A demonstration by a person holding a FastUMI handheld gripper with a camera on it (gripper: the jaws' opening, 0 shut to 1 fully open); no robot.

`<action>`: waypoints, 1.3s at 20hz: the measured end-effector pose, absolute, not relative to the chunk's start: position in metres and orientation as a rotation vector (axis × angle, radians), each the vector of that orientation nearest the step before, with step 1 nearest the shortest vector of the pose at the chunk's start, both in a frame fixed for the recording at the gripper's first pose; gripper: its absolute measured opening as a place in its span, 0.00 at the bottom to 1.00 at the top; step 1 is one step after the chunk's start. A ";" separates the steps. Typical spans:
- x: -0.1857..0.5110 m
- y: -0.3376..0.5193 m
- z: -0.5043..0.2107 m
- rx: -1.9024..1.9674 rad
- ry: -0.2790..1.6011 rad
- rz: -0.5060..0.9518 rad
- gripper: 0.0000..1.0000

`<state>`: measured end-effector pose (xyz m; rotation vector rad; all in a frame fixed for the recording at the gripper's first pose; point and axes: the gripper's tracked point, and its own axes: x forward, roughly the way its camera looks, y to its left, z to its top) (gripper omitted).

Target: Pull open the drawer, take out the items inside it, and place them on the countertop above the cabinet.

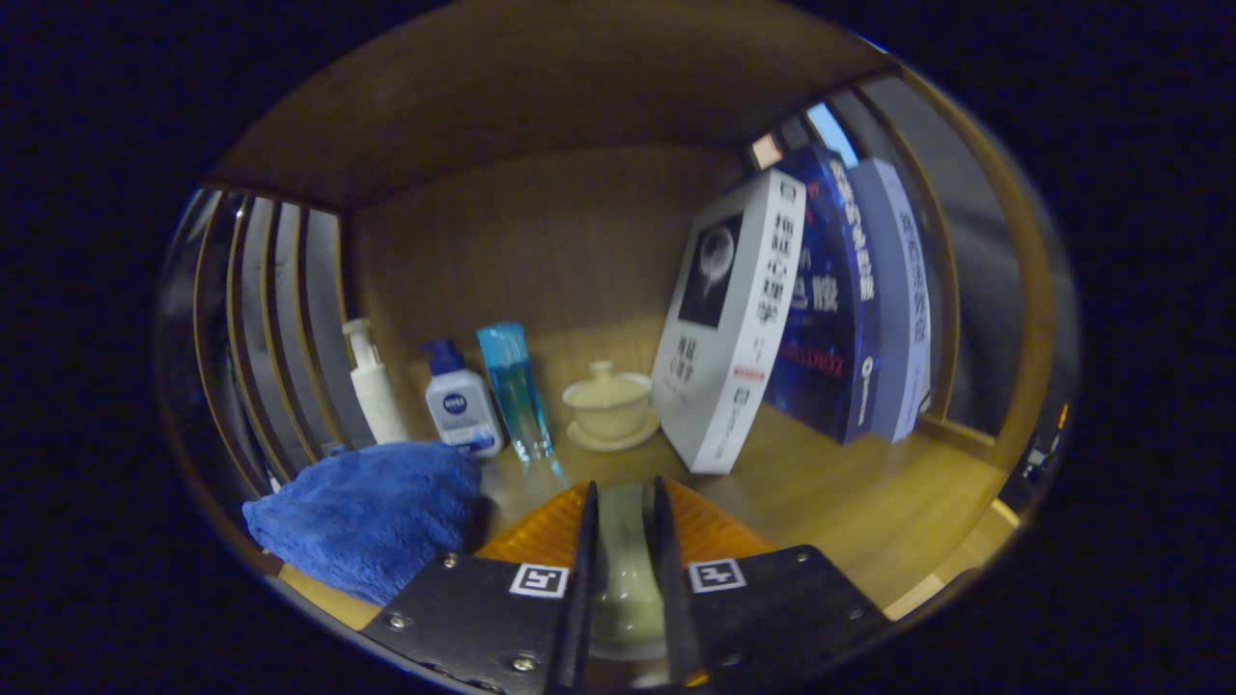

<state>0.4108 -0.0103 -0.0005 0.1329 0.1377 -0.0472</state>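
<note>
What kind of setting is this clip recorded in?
Probably a wooden shelf or countertop nook in a household mock-up. It holds toiletry bottles, a lidded cup, upright books and a blue cloth. The gripper is shut on a pale vase-like item.

I see a pale green vase (626,569) between my gripper (624,502) fingers. Left of the vase lies a deep blue cloth (372,512). Beyond the vase sits a cream lidded cup (608,405) on its saucer, left of it a clear blue bottle (517,391), a white pump bottle (462,405) with a navy cap, and a plain white pump (375,386). Right of the cup: a white book (729,323) with black print, then dark blue books (835,309). The shelf (850,512) is honey-brown wood grain.
</note>
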 end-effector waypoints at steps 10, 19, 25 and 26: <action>0.361 -0.024 0.075 0.124 0.026 -0.055 0.98; 0.265 -0.050 0.138 0.020 -0.014 -0.060 0.98; 0.179 -0.056 0.132 0.020 0.002 -0.066 0.98; 0.164 -0.053 0.128 0.028 0.006 -0.054 0.98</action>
